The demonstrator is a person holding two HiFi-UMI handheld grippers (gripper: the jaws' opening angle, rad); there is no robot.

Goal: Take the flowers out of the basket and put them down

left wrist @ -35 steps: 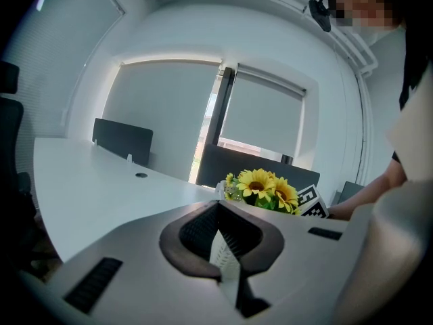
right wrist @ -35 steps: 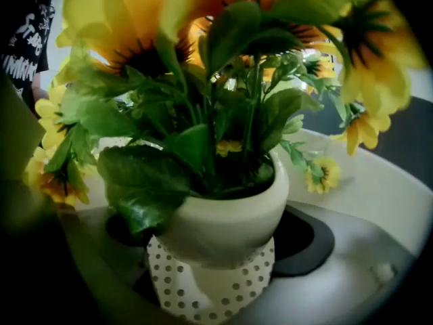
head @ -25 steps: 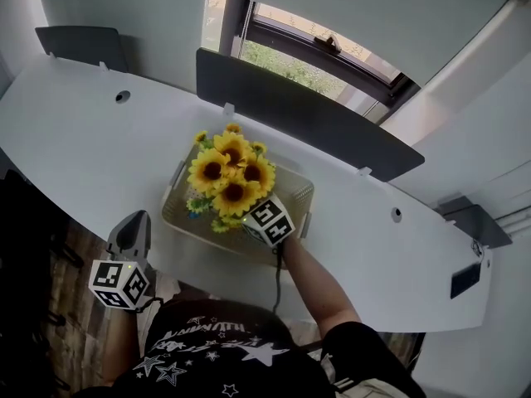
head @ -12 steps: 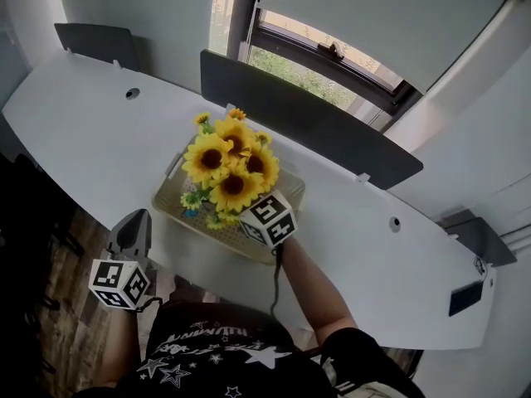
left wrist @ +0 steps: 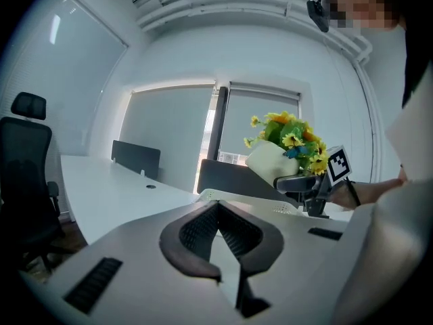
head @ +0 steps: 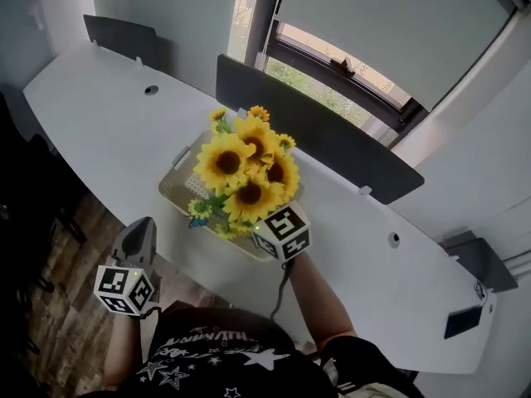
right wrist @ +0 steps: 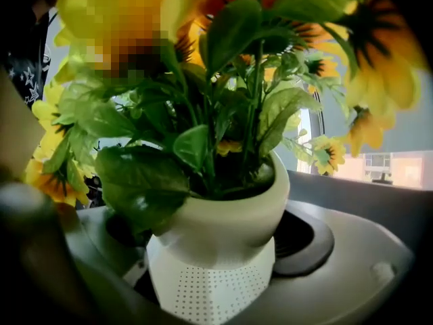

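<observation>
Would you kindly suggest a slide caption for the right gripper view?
Right gripper shut on a white pot of sunflowers, seen close up along its jaws.

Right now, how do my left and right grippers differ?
The right gripper is shut on the white flower pot. The left gripper has its fingers together on nothing. The right gripper holds the pot raised above the basket. The left gripper sits by the near edge of the desk, apart from the basket. Both carry marker cubes.
</observation>
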